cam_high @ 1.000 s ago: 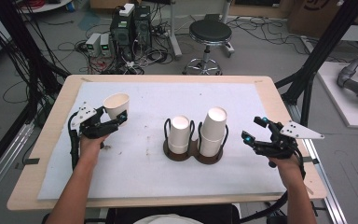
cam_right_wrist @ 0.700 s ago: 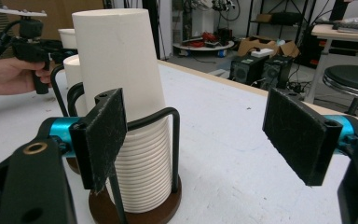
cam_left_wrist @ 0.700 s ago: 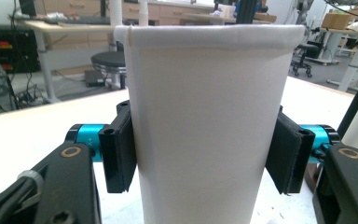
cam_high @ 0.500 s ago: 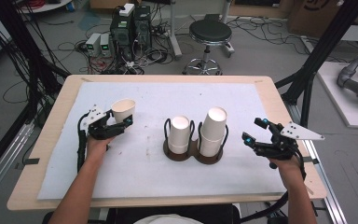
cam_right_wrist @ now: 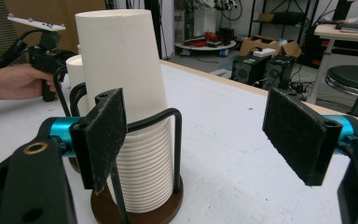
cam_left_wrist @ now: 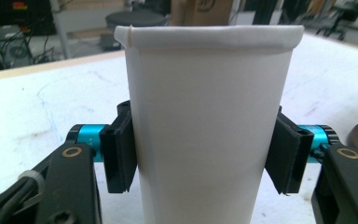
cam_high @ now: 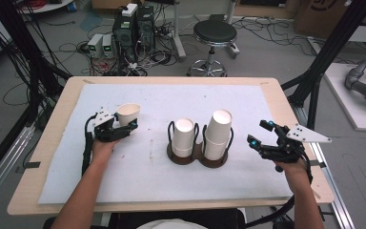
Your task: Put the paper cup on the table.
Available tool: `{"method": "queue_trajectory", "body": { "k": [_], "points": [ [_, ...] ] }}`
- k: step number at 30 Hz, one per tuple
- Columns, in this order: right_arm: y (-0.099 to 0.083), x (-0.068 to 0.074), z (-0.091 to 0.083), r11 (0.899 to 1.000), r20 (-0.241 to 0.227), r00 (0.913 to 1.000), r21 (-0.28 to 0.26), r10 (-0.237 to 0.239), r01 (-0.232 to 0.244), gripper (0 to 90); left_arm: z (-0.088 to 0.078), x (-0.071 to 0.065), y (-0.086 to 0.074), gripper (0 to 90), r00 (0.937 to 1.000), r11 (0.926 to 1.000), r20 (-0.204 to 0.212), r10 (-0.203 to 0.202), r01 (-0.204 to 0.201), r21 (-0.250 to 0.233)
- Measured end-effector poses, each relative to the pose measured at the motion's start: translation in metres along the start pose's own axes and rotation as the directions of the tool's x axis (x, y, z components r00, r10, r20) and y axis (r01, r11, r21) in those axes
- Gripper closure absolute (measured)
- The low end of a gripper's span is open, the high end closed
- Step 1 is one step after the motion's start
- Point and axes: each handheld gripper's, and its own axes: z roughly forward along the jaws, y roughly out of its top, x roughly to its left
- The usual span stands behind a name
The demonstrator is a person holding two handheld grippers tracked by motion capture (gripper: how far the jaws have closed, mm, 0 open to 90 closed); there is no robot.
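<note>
My left gripper (cam_high: 131, 123) is shut on a white paper cup (cam_high: 128, 113), which stands upright, mouth up, over the left part of the white mat. Its pads (cam_left_wrist: 120, 151) press the cup (cam_left_wrist: 209, 130) from both sides, and the jaws have just been closing on it. Whether the cup's base touches the mat is hidden. At mid-table a dark holder (cam_high: 198, 158) carries two stacks of cups, a short stack (cam_high: 184, 137) and a taller stack (cam_high: 218, 132). My right gripper (cam_high: 259, 134) stands open to the right of the holder, with nothing between its pads (cam_right_wrist: 105, 135); the taller stack (cam_right_wrist: 121, 60) is just left of them.
The white mat (cam_high: 138, 191) covers most of the wooden table (cam_high: 57, 143). A black frame post (cam_high: 314, 86) rises at the right rear corner. A stool (cam_high: 214, 36) and electronics boxes (cam_high: 133, 28) stand on the floor beyond the far edge.
My left gripper has carried the cup a little to the right and lower, closer to the holder. The right gripper has stayed still.
</note>
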Motion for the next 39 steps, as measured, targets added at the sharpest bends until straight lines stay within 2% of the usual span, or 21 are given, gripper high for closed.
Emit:
{"method": "queue_trajectory", "body": {
  "k": [4,6,11,16,18,21,25,29,32,34,37,39],
  "points": [
    [0.000,0.000,0.000,1.000,-0.002,1.0000,0.002,0.001,-0.001,22.3,0.003,-0.001,0.001,36.3,0.9996,0.9995,-0.027,-0.005,0.006,0.032],
    [0.000,0.000,-0.001,1.000,0.001,1.0000,0.001,0.001,-0.001,22.3,0.005,-0.002,0.002,36.2,0.9994,0.9982,-0.034,0.008,-0.006,0.059],
    [-0.001,0.000,-0.004,1.000,0.006,1.0000,0.002,0.005,-0.005,22.3,-0.001,0.003,0.002,36.1,0.9975,0.9949,-0.029,-0.065,0.067,0.076],
    [0.000,0.000,-0.006,1.000,0.008,1.0000,0.001,0.004,-0.004,22.3,-0.003,-0.004,0.005,35.8,0.9992,0.9933,-0.038,0.010,-0.005,0.116],
    [0.000,0.000,-0.005,1.000,0.009,1.0000,0.002,0.002,-0.002,22.3,-0.005,-0.005,0.005,35.6,0.9988,0.9921,-0.044,0.022,-0.017,0.124],
    [0.000,0.001,-0.004,1.000,0.004,1.0000,0.007,0.001,-0.001,22.3,-0.008,-0.006,0.004,35.4,0.9987,0.9902,-0.051,0.006,0.001,0.140],
    [-0.001,0.000,-0.003,1.000,0.002,1.0000,0.009,0.002,-0.002,22.3,-0.013,-0.009,0.006,34.5,0.9976,0.9817,-0.056,0.041,-0.030,0.188],
    [-0.001,0.000,-0.002,1.000,-0.001,1.0000,0.011,0.005,-0.005,22.3,-0.015,-0.007,0.005,33.4,0.9986,0.9814,-0.050,0.018,-0.008,0.192],
    [0.000,0.001,-0.001,1.000,-0.005,1.0000,0.012,0.000,0.000,22.3,-0.015,-0.007,0.004,31.0,0.9987,0.9810,-0.048,0.020,-0.010,0.194],
    [0.000,0.000,-0.001,1.000,-0.004,1.0000,0.014,0.003,-0.003,22.3,-0.016,-0.007,0.004,29.4,0.9989,0.9820,-0.046,0.012,-0.003,0.189],
    [0.000,-0.001,-0.001,1.000,-0.004,1.0000,0.011,0.004,-0.004,22.3,-0.019,-0.004,0.005,26.8,0.9985,0.9855,-0.050,-0.022,0.030,0.167],
    [0.000,-0.001,-0.002,1.000,-0.005,1.0000,0.010,0.003,-0.003,22.3,-0.021,-0.005,0.007,25.6,0.9983,0.9866,-0.052,-0.025,0.033,0.160]
  ]
}}
